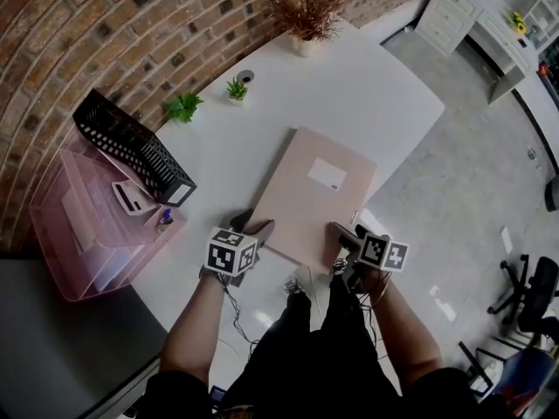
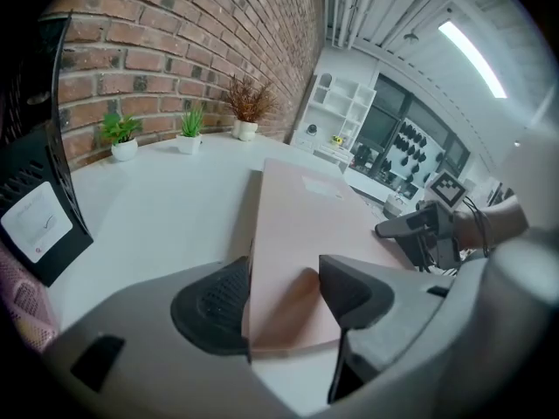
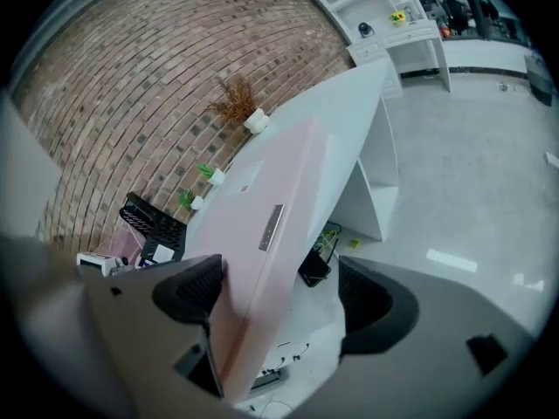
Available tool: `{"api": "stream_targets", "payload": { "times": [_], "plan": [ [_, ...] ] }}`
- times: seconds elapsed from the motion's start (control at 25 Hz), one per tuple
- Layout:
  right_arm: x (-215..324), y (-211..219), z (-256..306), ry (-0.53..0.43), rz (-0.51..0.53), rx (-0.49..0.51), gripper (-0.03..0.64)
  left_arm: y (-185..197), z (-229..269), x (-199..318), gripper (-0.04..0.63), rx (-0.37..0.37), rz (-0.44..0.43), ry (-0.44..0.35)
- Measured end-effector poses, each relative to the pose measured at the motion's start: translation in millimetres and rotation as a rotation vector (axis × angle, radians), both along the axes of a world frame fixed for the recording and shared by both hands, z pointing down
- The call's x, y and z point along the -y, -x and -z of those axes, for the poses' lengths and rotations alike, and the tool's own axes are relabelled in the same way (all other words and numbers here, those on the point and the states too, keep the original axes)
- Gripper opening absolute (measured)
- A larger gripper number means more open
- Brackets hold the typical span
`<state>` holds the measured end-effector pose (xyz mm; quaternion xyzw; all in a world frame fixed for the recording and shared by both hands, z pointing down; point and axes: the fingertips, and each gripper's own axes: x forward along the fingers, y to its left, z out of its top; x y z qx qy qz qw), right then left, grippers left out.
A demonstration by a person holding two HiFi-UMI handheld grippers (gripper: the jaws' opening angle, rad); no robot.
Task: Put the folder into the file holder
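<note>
We're seeing matt pink card folder (image 1: 314,195) lying on smooth white table (image 1: 384,94); black perforated mesh file holder (image 1: 131,147); translucent pink plastic tray (image 1: 79,225); rough brick wall (image 1: 131,24).

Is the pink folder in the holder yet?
No: the pink folder lies flat on the table, apart from the black file holder.

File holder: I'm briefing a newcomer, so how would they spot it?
At the left end of the white table, against the brick wall, two organizers sit together. The file holder is the black mesh one; its neighbour is a translucent pink tray.
</note>
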<state>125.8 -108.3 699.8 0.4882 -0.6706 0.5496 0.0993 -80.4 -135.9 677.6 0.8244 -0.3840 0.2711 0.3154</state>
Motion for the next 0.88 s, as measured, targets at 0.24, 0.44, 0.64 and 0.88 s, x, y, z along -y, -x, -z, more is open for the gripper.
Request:
{"api": "stream_targets", "payload": {
  "times": [0.24,0.44,0.64,0.88],
  "plan": [
    [-2.1,7.8,-6.5,0.006,0.054,0.103,0.421,-23.0,-3.9,-17.2,0.253,-0.055,-0.059,0.049],
    [10.3,-7.7,-6.1,-0.004,0.025,0.119,0.410,-28.4,-4.3,-20.6,0.253,-0.051,-0.065,0.044],
    [36.8,-33.7,-0.1,-0.013,-0.026,0.181,0.392,-32.3,-4.2,-25.7,0.253,-0.029,-0.110,0.039],
    [50.5,-46.0,0.4,-0.004,-0.020,0.189,0.382,-45.3,-4.4,-28.1,0.253,-0.012,-0.180,0.031]
  ]
}}
